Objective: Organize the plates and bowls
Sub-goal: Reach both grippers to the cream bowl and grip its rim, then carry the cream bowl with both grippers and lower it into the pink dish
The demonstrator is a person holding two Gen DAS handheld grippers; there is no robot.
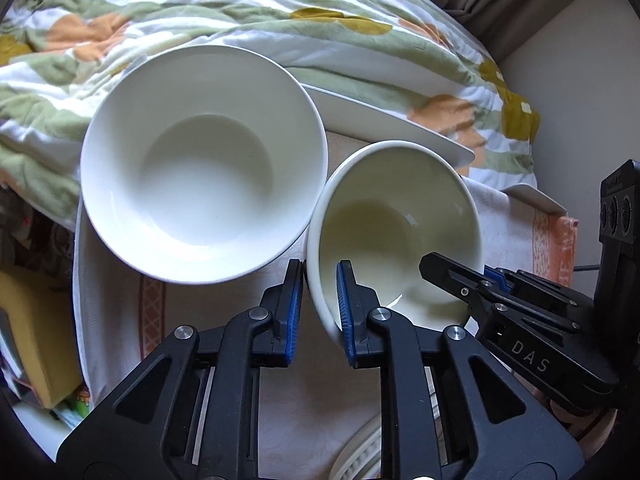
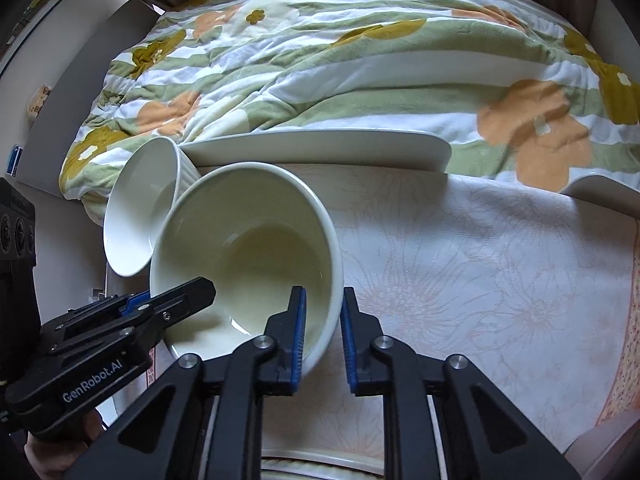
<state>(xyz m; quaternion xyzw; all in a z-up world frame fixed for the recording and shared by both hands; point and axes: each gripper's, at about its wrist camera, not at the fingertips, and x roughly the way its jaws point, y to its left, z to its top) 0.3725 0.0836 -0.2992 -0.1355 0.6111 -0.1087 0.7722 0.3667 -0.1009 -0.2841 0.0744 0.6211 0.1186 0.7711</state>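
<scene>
Both grippers clamp the small cream bowl (image 1: 400, 236) by opposite rim walls: left gripper (image 1: 319, 312) at its 8 o'clock edge, right gripper (image 2: 323, 334) at its 4 o'clock edge. Resting on the tablecloth (image 2: 480, 280), it touches the larger white bowl (image 1: 204, 164), which lies toward 10 o'clock, probably the nesting target.

The left wrist camera sat just behind the left tool (image 1: 318, 300), looking steeply down and forward along its fingers, very near the worktop (image 1: 224, 320). The right wrist camera looked likewise from behind the right tool (image 2: 323, 334), equally close and steep. Both faced toward the flowered quilt (image 1: 240, 20) at the far edge. They shared the small cream bowl (image 1: 400, 232), the larger white bowl (image 1: 204, 172) beside it, the plate (image 1: 384, 128) behind them and the quilt. Each view also caught the other tool entering from the side, the right one at the left view's right edge.
</scene>
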